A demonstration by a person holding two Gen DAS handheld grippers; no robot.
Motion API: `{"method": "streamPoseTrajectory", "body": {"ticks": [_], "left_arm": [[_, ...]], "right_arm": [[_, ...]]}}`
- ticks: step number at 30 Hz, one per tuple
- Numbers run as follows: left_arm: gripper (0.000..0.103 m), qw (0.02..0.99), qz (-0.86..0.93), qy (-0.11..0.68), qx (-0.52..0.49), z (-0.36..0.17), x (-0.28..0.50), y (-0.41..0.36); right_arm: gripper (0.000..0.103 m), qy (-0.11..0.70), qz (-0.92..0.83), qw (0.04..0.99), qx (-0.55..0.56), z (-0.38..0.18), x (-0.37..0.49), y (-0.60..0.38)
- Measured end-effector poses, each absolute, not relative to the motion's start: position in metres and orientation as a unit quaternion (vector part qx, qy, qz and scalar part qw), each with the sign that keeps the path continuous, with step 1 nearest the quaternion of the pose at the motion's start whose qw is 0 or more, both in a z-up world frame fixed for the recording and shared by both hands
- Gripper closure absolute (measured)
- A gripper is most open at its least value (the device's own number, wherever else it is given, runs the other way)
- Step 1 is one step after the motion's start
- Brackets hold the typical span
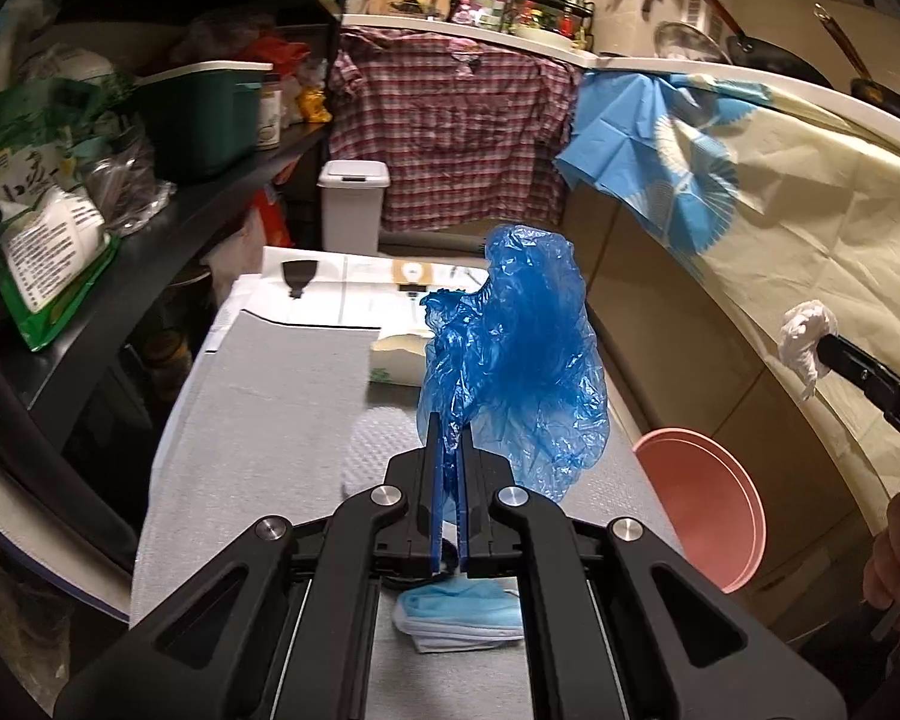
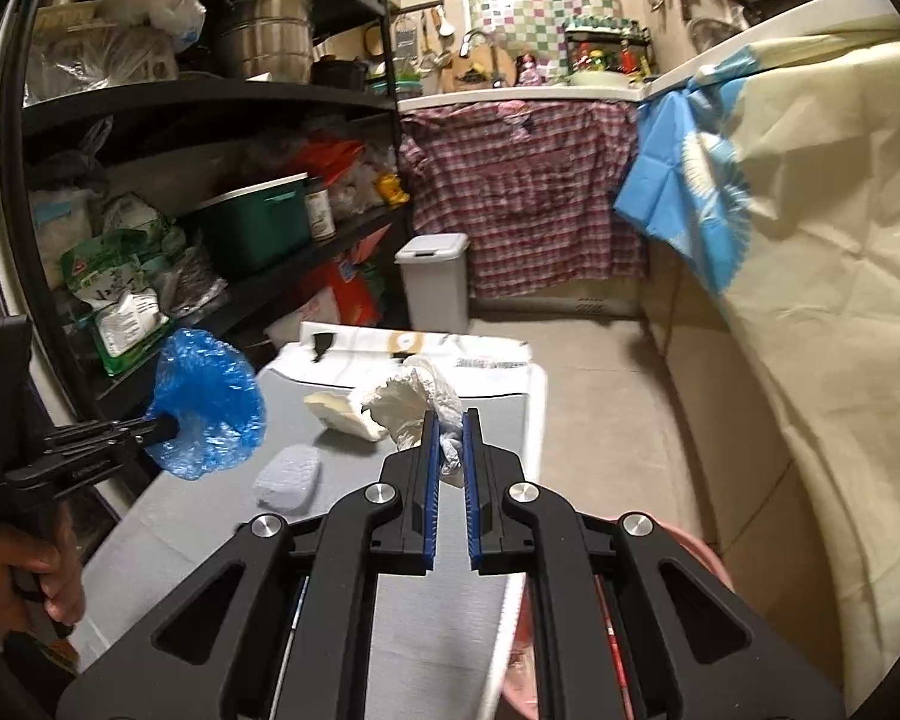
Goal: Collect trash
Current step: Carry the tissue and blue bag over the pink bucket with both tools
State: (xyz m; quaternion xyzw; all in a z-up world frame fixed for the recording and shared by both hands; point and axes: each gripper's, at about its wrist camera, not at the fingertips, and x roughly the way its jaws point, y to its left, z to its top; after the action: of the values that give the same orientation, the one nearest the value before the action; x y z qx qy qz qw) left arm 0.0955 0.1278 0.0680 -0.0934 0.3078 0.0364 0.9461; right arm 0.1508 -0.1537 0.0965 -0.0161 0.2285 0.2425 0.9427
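Note:
My left gripper (image 1: 448, 423) is shut on a crumpled blue plastic bag (image 1: 519, 354), held up above the grey-covered table (image 1: 258, 420); the same gripper (image 2: 171, 423) and blue bag (image 2: 210, 402) show at the left of the right wrist view. My right gripper (image 2: 450, 420) is shut on a crumpled white tissue (image 2: 417, 393), lifted off the table; from the left wrist view the right gripper (image 1: 822, 348) and its white tissue (image 1: 804, 336) appear at the right edge. Still on the table lie a cream paper box (image 1: 399, 357), a bubbly clear wrapper (image 2: 288, 474) and a blue face mask (image 1: 462, 612).
A pink basin (image 1: 708, 504) sits low beside the table's right edge. A white lidded bin (image 2: 435, 285) stands on the floor beyond the table. Black shelves (image 2: 210, 96) full of bags and pots line the left. A counter draped with cloth (image 2: 822, 276) runs along the right.

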Motion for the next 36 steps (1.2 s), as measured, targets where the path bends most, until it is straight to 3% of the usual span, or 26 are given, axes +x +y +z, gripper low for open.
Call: {"method": "streamPoseTrajectory", "body": {"ticks": [36], "left_arm": [[0.100, 0.942, -0.051, 0.328, -0.056, 0.050, 0.141, 0.020]], "right_arm": [[0.095, 0.259, 0.136, 0.956, 0.023, 0.049, 0.182, -0.243]]}}
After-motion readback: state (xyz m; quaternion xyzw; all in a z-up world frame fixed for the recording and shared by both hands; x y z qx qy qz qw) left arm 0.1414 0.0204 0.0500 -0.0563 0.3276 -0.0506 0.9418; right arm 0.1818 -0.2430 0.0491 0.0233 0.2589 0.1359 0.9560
